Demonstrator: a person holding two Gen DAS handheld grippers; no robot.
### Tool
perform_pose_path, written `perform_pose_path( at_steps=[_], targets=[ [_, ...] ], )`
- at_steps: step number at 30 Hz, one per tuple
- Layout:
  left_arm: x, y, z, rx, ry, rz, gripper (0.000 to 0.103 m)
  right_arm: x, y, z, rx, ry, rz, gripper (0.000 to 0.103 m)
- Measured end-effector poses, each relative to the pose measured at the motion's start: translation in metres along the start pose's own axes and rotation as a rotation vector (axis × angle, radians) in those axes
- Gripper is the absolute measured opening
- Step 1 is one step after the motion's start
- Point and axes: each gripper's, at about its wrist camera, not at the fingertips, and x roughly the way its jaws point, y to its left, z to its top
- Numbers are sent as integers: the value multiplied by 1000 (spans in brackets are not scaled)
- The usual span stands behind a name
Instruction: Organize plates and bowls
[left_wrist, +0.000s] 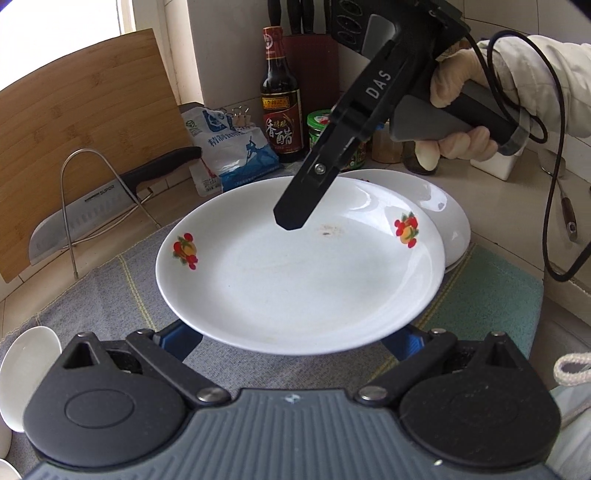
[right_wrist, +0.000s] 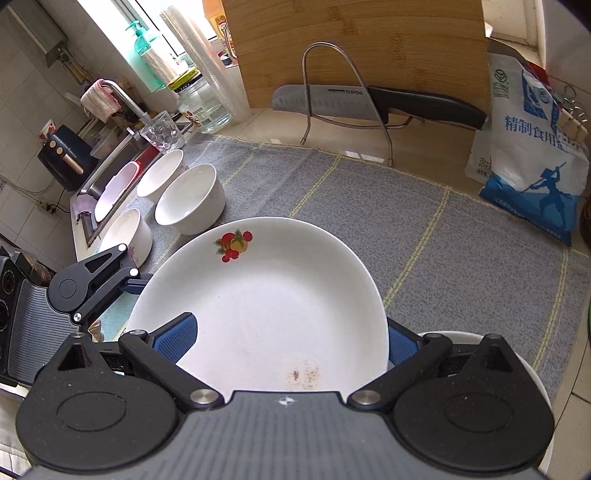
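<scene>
1. Now the fruit plate (left_wrist: 295, 273) sits up off the gray mat (left_wrist: 110, 295), btwn both grippers.
2. Left gripper (left_wrist: 295, 341) has its blue pads under the plate rim; can't tell if it pinches.
3. Right gripper (right_wrist: 291, 341) looks clamped on the far rim.
4. White plates (left_wrist: 450, 221) are stacked behind; bowls (right_wrist: 190, 199) wait near the sink.
</scene>
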Motion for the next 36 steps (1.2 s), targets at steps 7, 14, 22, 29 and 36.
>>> perform_pose_path(
  at_steps=[7, 14, 22, 29, 36],
  targets=[
    [13, -19, 14, 47, -5, -56, 101, -21, -16, -24, 58, -28, -43, 103],
    [28, -30, 25, 84, 0, -100, 101, -39, -34, -44, 106, -54, -68, 103],
    [42, -37, 31, 114, 11, -129, 101, -45, -53, -61, 153, -61, -88, 103],
    [51, -42, 33, 128, 28, -140, 101, -49, -65, -71, 178, -70, -83, 103],
    [62, -45, 36, 128, 41, -154, 101, -52, -75, -77, 198, -79, -86, 103]
  ],
)
